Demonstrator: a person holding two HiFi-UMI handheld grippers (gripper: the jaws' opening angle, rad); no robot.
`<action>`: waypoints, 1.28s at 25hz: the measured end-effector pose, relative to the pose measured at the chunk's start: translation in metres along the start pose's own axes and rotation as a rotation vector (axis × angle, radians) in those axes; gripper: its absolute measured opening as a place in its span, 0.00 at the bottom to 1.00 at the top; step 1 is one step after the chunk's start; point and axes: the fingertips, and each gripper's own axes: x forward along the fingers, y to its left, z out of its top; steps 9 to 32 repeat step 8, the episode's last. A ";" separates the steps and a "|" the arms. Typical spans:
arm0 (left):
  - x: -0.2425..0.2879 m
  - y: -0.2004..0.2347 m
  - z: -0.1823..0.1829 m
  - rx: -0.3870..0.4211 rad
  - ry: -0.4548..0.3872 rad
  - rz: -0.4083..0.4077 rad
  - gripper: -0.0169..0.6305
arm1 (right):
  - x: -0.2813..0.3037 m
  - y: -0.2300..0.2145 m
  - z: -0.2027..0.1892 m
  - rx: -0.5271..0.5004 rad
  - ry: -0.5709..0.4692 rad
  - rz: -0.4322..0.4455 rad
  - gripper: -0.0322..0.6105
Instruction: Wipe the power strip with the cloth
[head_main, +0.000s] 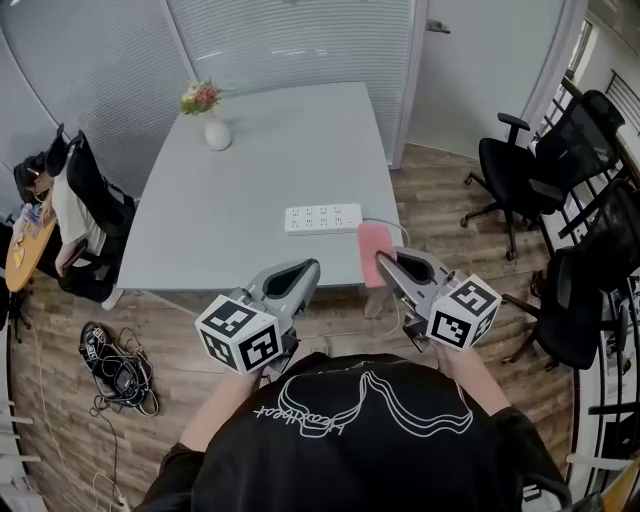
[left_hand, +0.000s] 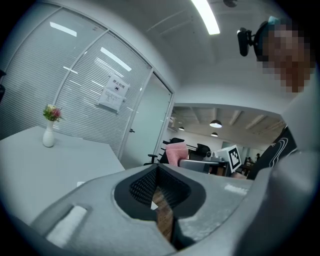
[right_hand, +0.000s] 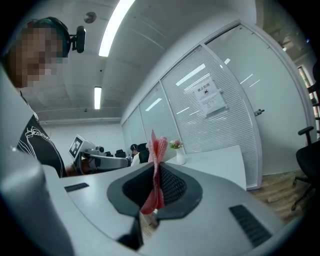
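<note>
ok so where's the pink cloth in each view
Head view: pink cloth right of centre, in the right gripper, beside the power strip.
Left gripper view: centre, beyond the jaws.
Right gripper view: centre, pinched between the jaws.
Shared landmark: the flower vase.

In the head view, the lower end of the cloth (head_main: 374, 245) is hidden between the jaws of the right gripper (head_main: 385, 265). The cable (head_main: 380, 221) of the power strip (head_main: 323, 218) is partly hidden behind this gripper. The print on the paper sheet (right_hand: 210, 95) on the glass wall (right_hand: 235, 115) is too small to read.
</note>
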 end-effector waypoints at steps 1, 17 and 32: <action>-0.001 -0.002 0.001 0.003 -0.001 0.000 0.05 | -0.001 0.002 0.001 -0.003 -0.003 0.004 0.10; -0.009 -0.009 0.003 0.011 -0.005 0.005 0.05 | -0.004 0.010 0.004 -0.006 0.000 0.006 0.10; -0.009 -0.009 0.003 0.011 -0.005 0.005 0.05 | -0.004 0.010 0.004 -0.006 0.000 0.006 0.10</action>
